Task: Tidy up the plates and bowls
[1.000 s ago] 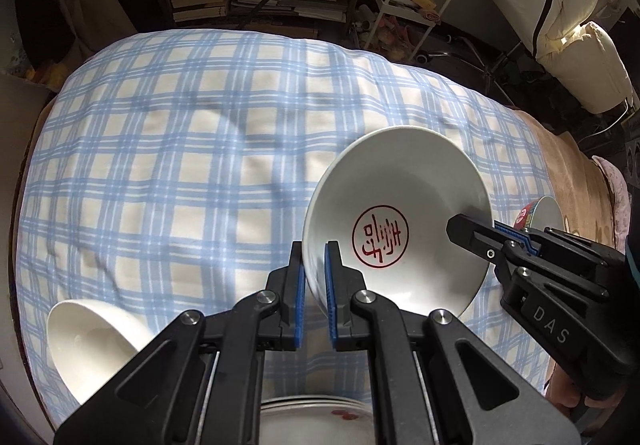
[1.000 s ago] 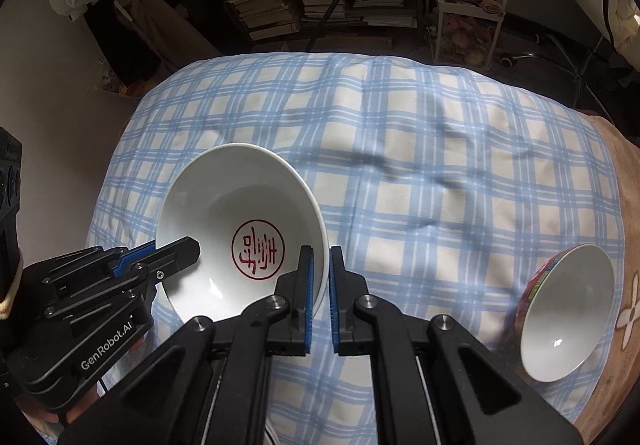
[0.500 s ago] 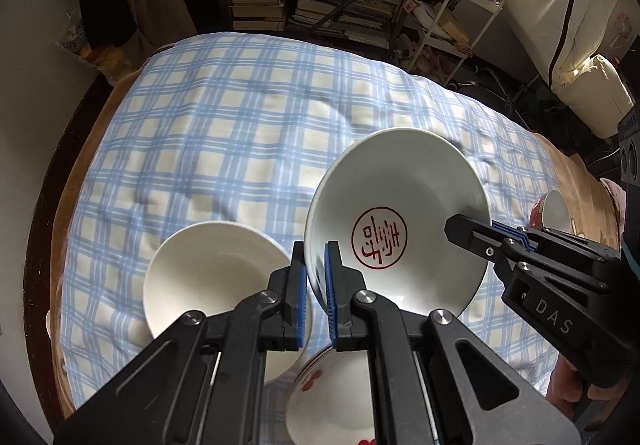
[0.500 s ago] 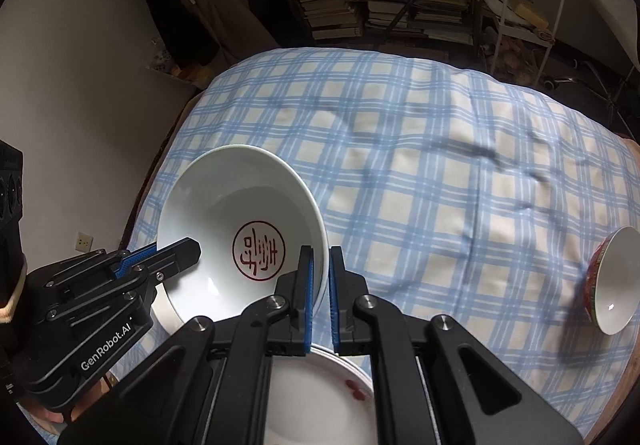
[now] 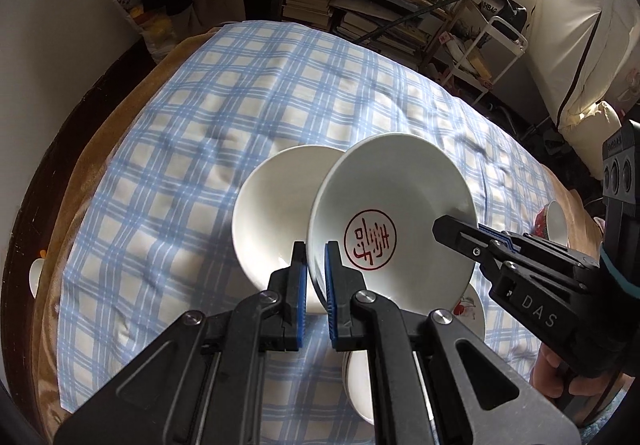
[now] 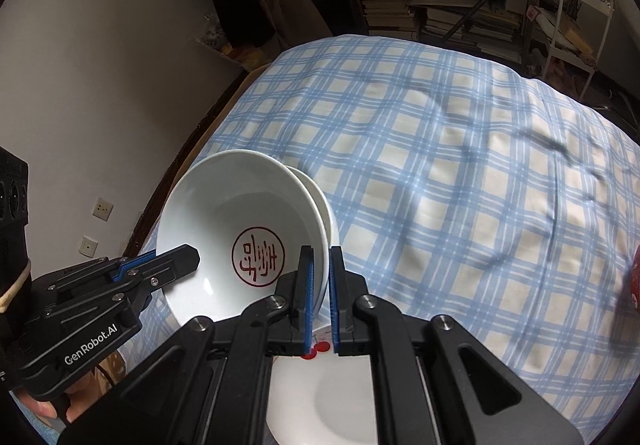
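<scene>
Left wrist view showed both hand-held grippers, left (image 5: 316, 245) and right (image 5: 452, 223), clamped on the stamped bowl's (image 5: 400, 181) opposite rims; open checked cloth (image 5: 280, 93) lay beyond.

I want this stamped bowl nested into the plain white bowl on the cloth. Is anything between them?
Nothing visible. The stamped bowl, pinched at opposite rims by the left gripper and right gripper, hangs tilted beside and partly over the empty white bowl.
</scene>
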A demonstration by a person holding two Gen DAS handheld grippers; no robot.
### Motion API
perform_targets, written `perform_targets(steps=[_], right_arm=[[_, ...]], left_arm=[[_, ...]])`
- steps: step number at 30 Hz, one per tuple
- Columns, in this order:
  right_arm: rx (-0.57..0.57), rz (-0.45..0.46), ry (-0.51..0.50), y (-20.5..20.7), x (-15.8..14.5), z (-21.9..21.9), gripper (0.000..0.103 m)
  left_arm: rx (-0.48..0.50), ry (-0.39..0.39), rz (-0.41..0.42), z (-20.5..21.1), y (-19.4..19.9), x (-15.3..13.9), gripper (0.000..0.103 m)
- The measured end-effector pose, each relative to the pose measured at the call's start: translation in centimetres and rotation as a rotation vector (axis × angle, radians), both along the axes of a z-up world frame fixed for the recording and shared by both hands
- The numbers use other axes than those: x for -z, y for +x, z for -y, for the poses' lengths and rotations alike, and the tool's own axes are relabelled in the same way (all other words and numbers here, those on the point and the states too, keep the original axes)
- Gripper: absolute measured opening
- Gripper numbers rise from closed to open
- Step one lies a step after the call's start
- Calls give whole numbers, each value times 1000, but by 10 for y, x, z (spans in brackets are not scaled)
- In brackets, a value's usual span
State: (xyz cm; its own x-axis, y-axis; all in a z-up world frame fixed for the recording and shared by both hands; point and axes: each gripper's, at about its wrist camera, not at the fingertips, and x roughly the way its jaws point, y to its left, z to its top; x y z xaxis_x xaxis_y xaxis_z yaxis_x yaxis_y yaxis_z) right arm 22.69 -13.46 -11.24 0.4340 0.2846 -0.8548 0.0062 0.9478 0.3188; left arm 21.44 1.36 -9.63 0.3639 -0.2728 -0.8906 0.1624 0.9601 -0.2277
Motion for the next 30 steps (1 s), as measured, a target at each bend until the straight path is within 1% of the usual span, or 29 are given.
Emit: perform_targets(steps=[5, 8, 10, 14, 17, 21, 25, 27, 30], right_arm=[[-47, 47, -46, -3, -2, -19, 8], [-62, 57, -65, 0, -1, -26, 8], [-57, 60, -68, 1, 2, -27, 8], [-65, 34, -57, 4, 13, -27, 8], [-76, 23, -55, 6, 21, -29, 8], [-90, 14, -48, 9, 30, -31, 8], [-83, 7, -17, 13, 37, -28, 8], [-86, 7, -16, 15, 39, -28, 8], [-85, 6, -25, 16, 42, -27, 8]], left_arm=[[-8, 23, 13, -10, -5, 5, 8], [-35, -2, 3, -18, -4, 12, 8], [-39, -3, -8, -19, -1, 17, 8], [-19, 28, -7, -17, -1, 23, 8], [-33, 25, -32, -19, 1, 29, 8], [-38, 52, -31, -18, 2, 32, 8], [-49, 41, -39, -20, 7, 35, 8], [-61, 30, -49, -21, 10, 39, 8], [-53, 37, -54, -18, 13, 42, 8]])
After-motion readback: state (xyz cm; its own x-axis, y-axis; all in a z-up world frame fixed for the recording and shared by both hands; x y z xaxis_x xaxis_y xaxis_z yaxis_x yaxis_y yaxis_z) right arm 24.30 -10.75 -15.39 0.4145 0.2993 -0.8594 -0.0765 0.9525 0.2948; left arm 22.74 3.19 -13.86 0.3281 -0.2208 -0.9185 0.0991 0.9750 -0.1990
